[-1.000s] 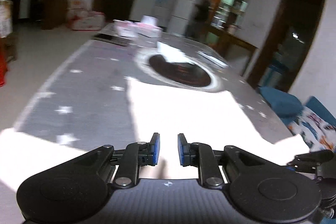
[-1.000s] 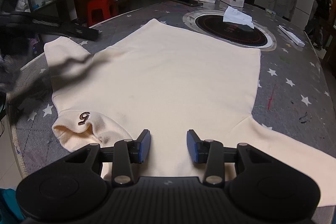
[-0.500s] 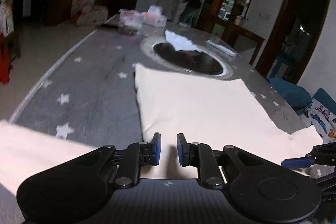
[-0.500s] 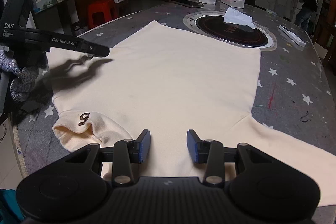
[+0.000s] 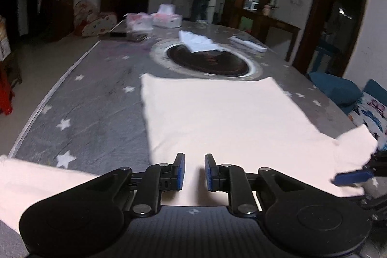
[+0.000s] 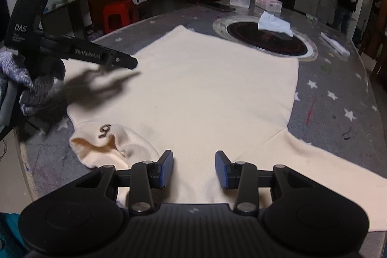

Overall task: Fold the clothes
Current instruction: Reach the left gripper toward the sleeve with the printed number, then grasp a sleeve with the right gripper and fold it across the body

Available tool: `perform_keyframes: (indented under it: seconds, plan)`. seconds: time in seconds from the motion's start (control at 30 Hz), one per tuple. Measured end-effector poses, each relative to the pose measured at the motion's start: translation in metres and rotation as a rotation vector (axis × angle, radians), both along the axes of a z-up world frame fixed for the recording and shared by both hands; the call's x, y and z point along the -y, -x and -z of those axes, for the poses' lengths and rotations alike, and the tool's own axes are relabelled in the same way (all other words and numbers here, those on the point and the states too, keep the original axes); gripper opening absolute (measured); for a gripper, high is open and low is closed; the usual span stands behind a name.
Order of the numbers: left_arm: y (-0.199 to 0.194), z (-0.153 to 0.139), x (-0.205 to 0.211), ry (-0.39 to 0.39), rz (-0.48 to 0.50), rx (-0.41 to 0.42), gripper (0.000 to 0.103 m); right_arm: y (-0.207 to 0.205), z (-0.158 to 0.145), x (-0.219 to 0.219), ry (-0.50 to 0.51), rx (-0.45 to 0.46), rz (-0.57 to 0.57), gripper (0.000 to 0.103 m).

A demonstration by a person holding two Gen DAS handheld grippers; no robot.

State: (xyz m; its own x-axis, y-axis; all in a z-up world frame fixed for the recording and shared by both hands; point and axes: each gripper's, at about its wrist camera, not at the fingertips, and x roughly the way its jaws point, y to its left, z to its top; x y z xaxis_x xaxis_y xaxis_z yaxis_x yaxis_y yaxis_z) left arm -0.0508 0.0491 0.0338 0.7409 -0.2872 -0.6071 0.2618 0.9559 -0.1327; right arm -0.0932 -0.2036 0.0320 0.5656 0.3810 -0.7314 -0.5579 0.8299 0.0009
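Two grippers hang over a cream sweatshirt (image 6: 205, 98) spread flat on the star-printed table (image 6: 338, 98), its hem lying just short of the round dark hotplate (image 6: 266, 40) set into the table, which serves as the landmark for places. On the side of the garment away from the hotplate, the left gripper (image 5: 194, 172) has just been easing its jaws apart; a narrow gap shows between the blue pads, with cloth below them but nothing pinched. The right gripper (image 6: 194, 168) stands moderately wide, also empty, above the neck end, beside a bunched hood or collar bearing a dark "9" mark (image 6: 104, 131). If either gripper bites only the top layer, the fold would likely drag and wrinkle the body; the sleeve (image 6: 326, 173) trailing towards the table edge could slip off and pull the cloth askew. A loose white tissue (image 6: 274, 24) lies on the hotplate. Beyond the hotplate stand tissue boxes (image 5: 167, 16), one with a tissue sticking out of its top; what else they hold cannot be seen.
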Motion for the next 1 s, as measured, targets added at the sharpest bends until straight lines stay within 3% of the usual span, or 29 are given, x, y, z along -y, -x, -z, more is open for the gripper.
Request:
perform_keyframes:
  seconds: [0.23, 0.33, 0.43, 0.7, 1.0]
  plan:
    - [0.019, -0.005, 0.037, -0.028, 0.129, 0.021, 0.026, 0.017, 0.005, -0.009, 0.044, 0.022, -0.043, 0.039]
    - [0.028, -0.003, 0.049, -0.058, 0.168, 0.029, 0.028, 0.026, -0.004, 0.003, 0.000, 0.034, -0.010, 0.039]
    - [0.033, -0.001, 0.055, -0.066, 0.189, 0.029, 0.036, 0.033, -0.011, 0.029, -0.038, 0.037, 0.074, 0.038]
    - [0.035, 0.003, 0.075, -0.061, 0.244, 0.014, 0.037, 0.027, -0.004, 0.120, -0.083, -0.005, 0.380, 0.032]
    - [0.045, 0.012, 0.092, -0.106, 0.306, 0.000, 0.041, 0.008, 0.009, 0.186, -0.087, 0.006, 0.609, 0.029]
